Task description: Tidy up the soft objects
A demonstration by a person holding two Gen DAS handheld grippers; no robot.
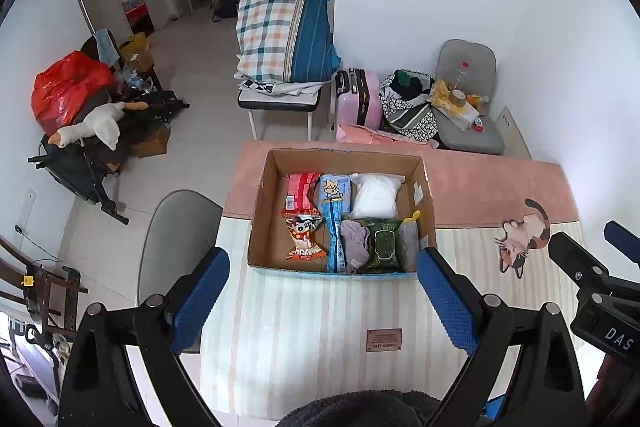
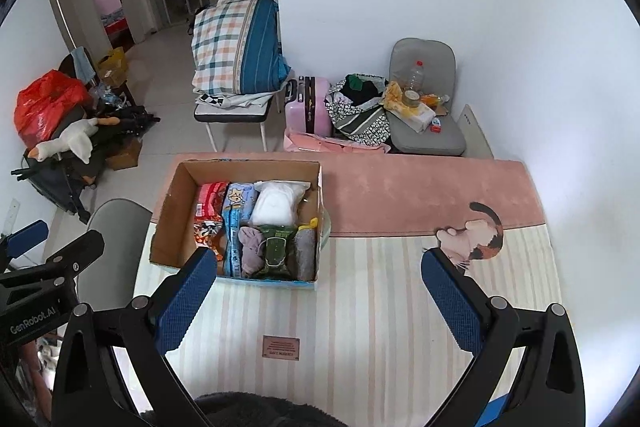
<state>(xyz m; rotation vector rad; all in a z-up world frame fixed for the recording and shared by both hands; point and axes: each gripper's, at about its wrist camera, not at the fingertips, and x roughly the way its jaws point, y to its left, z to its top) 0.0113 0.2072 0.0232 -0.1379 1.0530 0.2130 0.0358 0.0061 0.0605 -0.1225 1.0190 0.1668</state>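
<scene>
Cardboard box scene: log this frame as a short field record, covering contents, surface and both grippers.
container: cardboard box, open, on the striped mat
back row: red packet, blue cartoon pack, white bag
front row: orange snack bag, lilac cloth, green wipes pack, grey item
loose items on mat: none visible
left gripper: open, empty, short of the box
right gripper: open, empty, over the mat
task status: appears packed
</scene>
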